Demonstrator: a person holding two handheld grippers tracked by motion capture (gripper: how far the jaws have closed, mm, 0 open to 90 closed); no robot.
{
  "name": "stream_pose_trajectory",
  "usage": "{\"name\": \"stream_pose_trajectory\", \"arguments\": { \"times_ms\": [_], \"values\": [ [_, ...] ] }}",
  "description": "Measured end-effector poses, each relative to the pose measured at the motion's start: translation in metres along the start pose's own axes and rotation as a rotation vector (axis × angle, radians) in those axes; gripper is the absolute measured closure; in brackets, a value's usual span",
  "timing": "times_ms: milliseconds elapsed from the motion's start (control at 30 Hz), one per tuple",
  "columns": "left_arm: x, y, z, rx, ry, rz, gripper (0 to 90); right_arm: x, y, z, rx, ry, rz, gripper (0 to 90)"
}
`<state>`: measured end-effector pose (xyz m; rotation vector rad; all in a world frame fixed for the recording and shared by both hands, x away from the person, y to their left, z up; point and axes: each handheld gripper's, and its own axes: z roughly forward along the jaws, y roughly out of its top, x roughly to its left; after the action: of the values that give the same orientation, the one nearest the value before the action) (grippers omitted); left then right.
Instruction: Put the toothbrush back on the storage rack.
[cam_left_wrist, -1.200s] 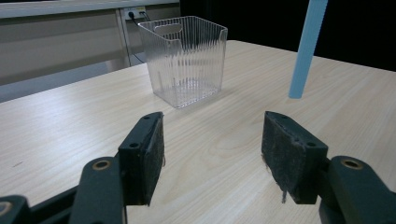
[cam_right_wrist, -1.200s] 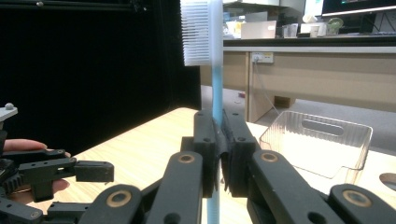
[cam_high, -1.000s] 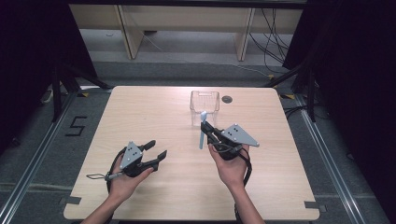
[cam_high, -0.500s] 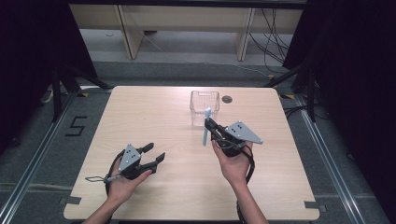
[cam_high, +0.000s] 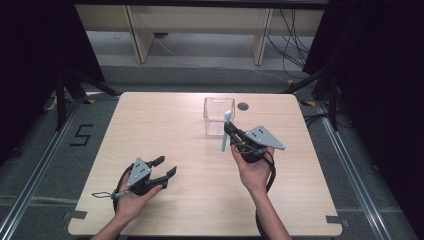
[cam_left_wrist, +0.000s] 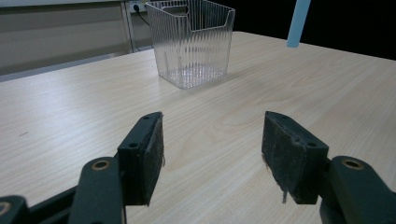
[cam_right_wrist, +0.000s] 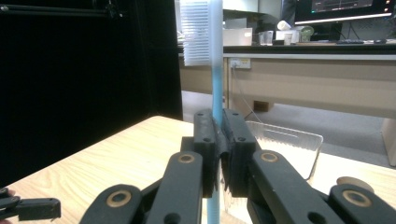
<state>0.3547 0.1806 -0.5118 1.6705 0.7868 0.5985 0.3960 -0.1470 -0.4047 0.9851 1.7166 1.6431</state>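
Just off the clear bin's (cam_high: 218, 115) 4 o'clock corner, toothbrush (cam_high: 225, 131) upright, pinched mid-handle by right gripper (cam_high: 233, 134); probably best lifted clear of the rim, then dropped in; left gripper (cam_high: 165, 167) idle, wide open, empty.

left gripper (cam_left_wrist: 212, 149): jaws apart, nothing between | table (cam_left_wrist: 289, 88): pale wood | clear ribbed container (cam_left_wrist: 192, 42): ahead, upright | light-blue stick (cam_left_wrist: 297, 23): top right

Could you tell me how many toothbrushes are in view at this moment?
1. The toothbrush stands upright, clamped in the right gripper, just in front of the clear container. None lies on the table.
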Motion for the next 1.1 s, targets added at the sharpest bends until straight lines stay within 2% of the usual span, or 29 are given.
{"name": "stream_pose_trajectory", "arguments": {
  "times_ms": [33,67,100,133,233,300,333,433,467,500,533,567,633,700,733,767,800,833,1000,1033,1100],
  "values": [
    [0.000,-0.001,0.000,0.001,0.000,0.000,38.6,-0.001,0.000,0.001,-0.012,-0.003,-0.014,85.7],
    [0.000,-0.002,0.001,-0.012,-0.006,-0.003,38.6,-0.002,0.001,0.001,-0.004,-0.003,-0.006,85.7],
    [0.000,-0.002,0.002,-0.016,-0.007,-0.005,38.6,-0.004,0.001,0.002,-0.004,-0.011,-0.028,85.7],
    [0.000,-0.002,0.002,-0.017,-0.007,-0.005,38.6,-0.003,0.001,0.002,0.000,-0.015,-0.009,85.7],
    [0.001,-0.003,0.001,-0.013,0.006,-0.006,38.6,-0.006,0.002,0.003,-0.003,-0.029,-0.023,85.7],
    [0.002,-0.004,0.000,-0.013,0.012,-0.007,38.6,-0.008,0.003,0.005,-0.011,-0.026,-0.015,85.8],
    [0.002,-0.004,0.000,-0.013,0.014,-0.011,38.6,-0.010,0.004,0.005,-0.008,-0.041,-0.042,85.7],
    [0.003,-0.005,0.001,-0.012,0.018,-0.016,38.5,-0.011,0.005,0.008,-0.009,-0.035,-0.018,85.7],
    [0.004,-0.006,0.001,-0.012,0.019,-0.019,38.5,-0.012,0.006,0.009,-0.016,-0.035,-0.023,85.7],
    [0.004,-0.007,0.001,-0.021,0.017,-0.022,38.5,-0.014,0.007,0.009,-0.018,-0.046,-0.049,85.7],
    [0.004,-0.007,0.001,-0.021,0.017,-0.022,38.5,-0.014,0.007,0.009,-0.018,-0.046,-0.049,85.7],
    [0.004,-0.007,0.001,-0.013,0.022,-0.021,38.5,-0.013,0.007,0.010,-0.007,-0.044,-0.004,85.7],
    [0.005,-0.008,0.001,-0.015,0.025,-0.025,38.5,-0.017,0.008,0.011,-0.026,-0.047,-0.044,85.7],
    [0.005,-0.008,0.001,-0.014,0.026,-0.029,38.5,-0.018,0.008,0.011,-0.014,-0.059,-0.040,85.7],
    [0.005,-0.009,0.001,-0.014,0.027,-0.031,38.4,-0.016,0.008,0.011,0.000,-0.061,-0.014,85.7],
    [0.005,-0.009,0.001,-0.013,0.027,-0.030,38.4,-0.018,0.008,0.013,-0.023,-0.059,-0.039,85.7],
    [0.006,-0.010,0.001,-0.011,0.028,-0.030,38.4,-0.017,0.008,0.014,-0.022,-0.048,-0.009,85.7],
    [0.005,-0.010,0.001,-0.010,0.028,-0.033,38.4,-0.018,0.008,0.014,-0.017,-0.062,-0.017,85.7],
    [0.006,-0.010,0.001,-0.014,0.031,-0.034,38.3,-0.019,0.010,0.018,-0.022,-0.061,-0.006,85.7],
    [0.006,-0.010,0.001,-0.016,0.031,-0.034,38.3,-0.020,0.010,0.019,-0.019,-0.060,-0.018,85.7],
    [0.006,-0.010,0.000,-0.017,0.032,-0.034,38.3,-0.019,0.011,0.020,-0.020,-0.076,-0.014,85.7]
  ]
}}
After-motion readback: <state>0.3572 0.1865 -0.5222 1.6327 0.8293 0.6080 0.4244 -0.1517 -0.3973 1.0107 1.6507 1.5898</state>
